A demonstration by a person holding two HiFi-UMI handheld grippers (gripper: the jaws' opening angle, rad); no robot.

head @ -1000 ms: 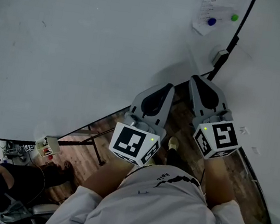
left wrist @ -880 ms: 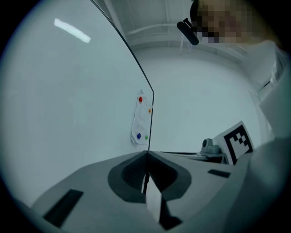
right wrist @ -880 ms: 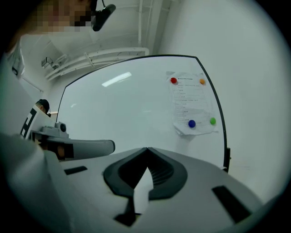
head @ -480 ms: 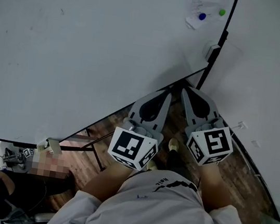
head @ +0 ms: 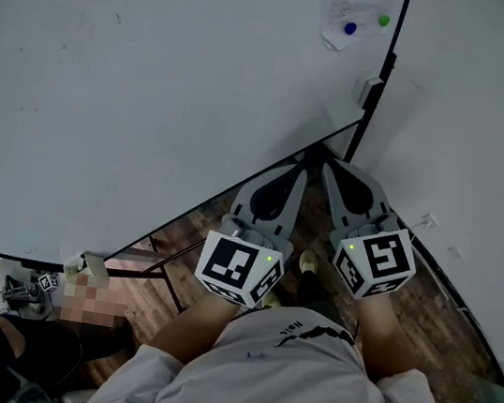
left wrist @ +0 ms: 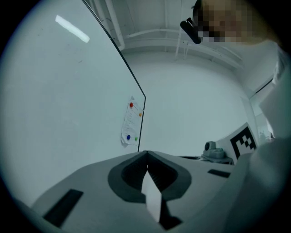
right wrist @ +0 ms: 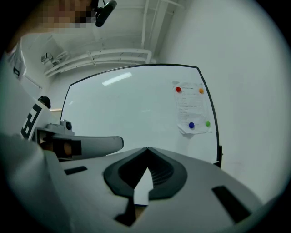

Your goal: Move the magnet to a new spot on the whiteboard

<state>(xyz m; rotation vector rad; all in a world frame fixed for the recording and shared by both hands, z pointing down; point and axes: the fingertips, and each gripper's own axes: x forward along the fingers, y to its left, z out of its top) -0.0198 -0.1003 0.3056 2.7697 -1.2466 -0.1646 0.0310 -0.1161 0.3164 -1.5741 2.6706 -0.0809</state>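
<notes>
The whiteboard (head: 156, 86) fills the head view's upper left. A paper sheet (head: 348, 16) hangs near its right edge, pinned by a blue magnet (head: 350, 28) and a green magnet (head: 384, 20). The right gripper view also shows a red magnet (right wrist: 178, 89) and an orange magnet (right wrist: 201, 91) above the blue magnet (right wrist: 191, 125) and the green magnet (right wrist: 208, 123). My left gripper (head: 300, 170) and right gripper (head: 333, 166) hang side by side, low in front of my body, far below the magnets. Both are shut and hold nothing.
A small grey box (head: 371, 89) sits on the whiteboard's dark edge frame. A pale wall (head: 489, 139) runs to the right. Below are wooden floor (head: 442, 321) and the board's stand legs (head: 162, 262). A person (head: 11, 347) sits at lower left.
The head view has swung, so the paper and magnets sit further left and higher in the frame. Both grippers stay together, low, and now lie nearer the board's lower corner.
</notes>
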